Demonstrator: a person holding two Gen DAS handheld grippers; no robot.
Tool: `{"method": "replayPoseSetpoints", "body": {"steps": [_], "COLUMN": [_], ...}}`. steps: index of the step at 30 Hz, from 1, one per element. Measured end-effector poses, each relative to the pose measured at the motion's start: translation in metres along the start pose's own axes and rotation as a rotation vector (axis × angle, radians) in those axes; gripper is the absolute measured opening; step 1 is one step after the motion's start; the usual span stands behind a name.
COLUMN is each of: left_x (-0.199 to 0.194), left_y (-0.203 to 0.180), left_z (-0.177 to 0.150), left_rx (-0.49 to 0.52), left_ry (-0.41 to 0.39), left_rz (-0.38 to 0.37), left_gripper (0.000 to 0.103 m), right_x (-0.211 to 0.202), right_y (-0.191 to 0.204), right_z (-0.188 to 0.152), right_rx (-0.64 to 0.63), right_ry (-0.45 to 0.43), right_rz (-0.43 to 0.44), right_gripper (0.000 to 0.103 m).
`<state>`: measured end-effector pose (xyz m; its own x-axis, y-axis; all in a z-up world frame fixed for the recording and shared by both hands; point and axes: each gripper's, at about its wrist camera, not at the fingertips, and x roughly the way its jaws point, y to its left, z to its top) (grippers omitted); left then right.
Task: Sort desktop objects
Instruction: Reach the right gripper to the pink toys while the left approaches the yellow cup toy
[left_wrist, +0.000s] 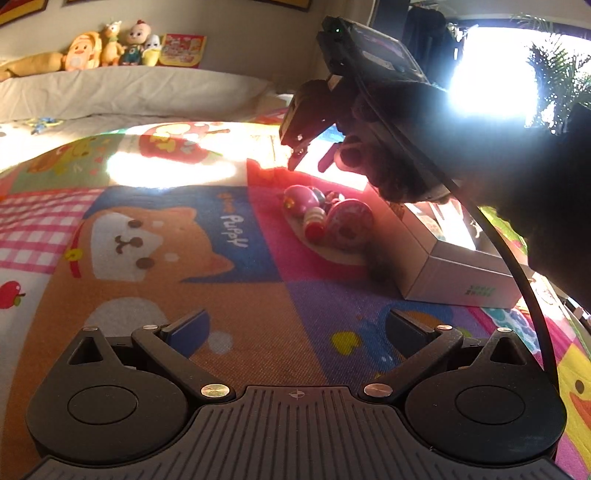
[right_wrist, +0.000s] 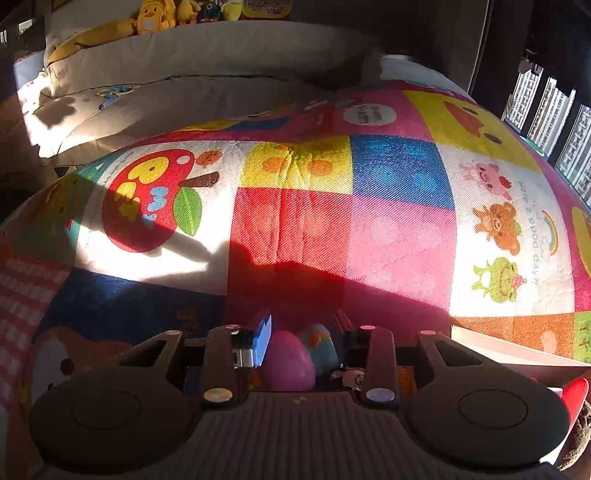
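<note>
Patchwork play mat (left_wrist: 155, 236) covers the bed, half in hard sun, half in shadow. Grey cardboard box (left_wrist: 458, 273) sits on it at the right of the left-claw view, its open top partly blocked by a gloved hand (left_wrist: 384, 155). Wooden tray (left_wrist: 332, 254) lies just beside the box's near-left corner, loaded with toys: pink egg (left_wrist: 300, 199), patterned egg (left_wrist: 317, 194) behind it, pink doughnut (left_wrist: 349, 223), a small striped piece I can't identify.

Key relation: right claw (left_wrist: 295, 157) hangs directly above the tray's far end, tips pointing down at the eggs, clearly the nearer of the two. In its own view the pink egg (right_wrist: 288, 360) sits between slightly parted tips, long axis pointing away from the camera, tips apart from it, nothing gripped.

Left claw (left_wrist: 295, 332) is spread wide, empty, well back from the tray.

Hard to read: glare from the window washes out the box contents, and the right-claw view crops the tray and both eggs' lower halves.
</note>
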<state>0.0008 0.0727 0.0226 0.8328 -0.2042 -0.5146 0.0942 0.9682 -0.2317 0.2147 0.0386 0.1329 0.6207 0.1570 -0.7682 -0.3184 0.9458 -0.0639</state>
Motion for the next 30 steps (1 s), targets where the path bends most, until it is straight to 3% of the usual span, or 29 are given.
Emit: {"method": "replayPoseSetpoints", "body": {"steps": [5, 10, 14, 17, 18, 19, 21, 26, 30], "left_x": [0.003, 0.001, -0.001, 0.0, 0.001, 0.002, 0.002, 0.001, 0.001], "left_y": [0.004, 0.002, 0.001, -0.004, -0.006, -0.008, -0.01, -0.007, -0.006], "left_z": [0.001, 0.0, 0.0, 0.0, 0.0, 0.0, -0.001, -0.001, -0.001], "left_rx": [-0.023, -0.008, 0.001, 0.02, 0.032, 0.043, 0.057, 0.041, 0.033], "left_ry": [0.015, 0.006, 0.003, 0.008, 0.013, 0.018, 0.02, 0.016, 0.019], "left_rz": [-0.003, -0.013, -0.015, -0.007, -0.002, 0.004, 0.009, 0.012, 0.005], "left_gripper": [0.103, 0.103, 0.103, 0.103, 0.103, 0.103, 0.103, 0.103, 0.103], "right_x": [0.036, 0.05, 0.027, -0.01, -0.031, -0.047, -0.056, 0.003, 0.039], "right_y": [-0.004, 0.002, 0.008, 0.014, 0.015, 0.014, 0.004, -0.019, -0.023], "right_z": [0.018, 0.01, -0.019, -0.041, -0.041, -0.036, -0.011, 0.016, 0.003], "right_rx": [0.051, 0.025, -0.041, -0.11, -0.137, -0.162, -0.144, -0.067, -0.08], "right_ry": [0.075, 0.156, 0.201, 0.288, 0.248, 0.186, 0.081, 0.131, 0.183], "right_rz": [0.003, 0.038, 0.114, 0.255, 0.276, 0.272, 0.155, -0.06, -0.089], "right_gripper": [0.037, 0.037, 0.036, 0.032, 0.032, 0.032, 0.036, 0.038, 0.038]}}
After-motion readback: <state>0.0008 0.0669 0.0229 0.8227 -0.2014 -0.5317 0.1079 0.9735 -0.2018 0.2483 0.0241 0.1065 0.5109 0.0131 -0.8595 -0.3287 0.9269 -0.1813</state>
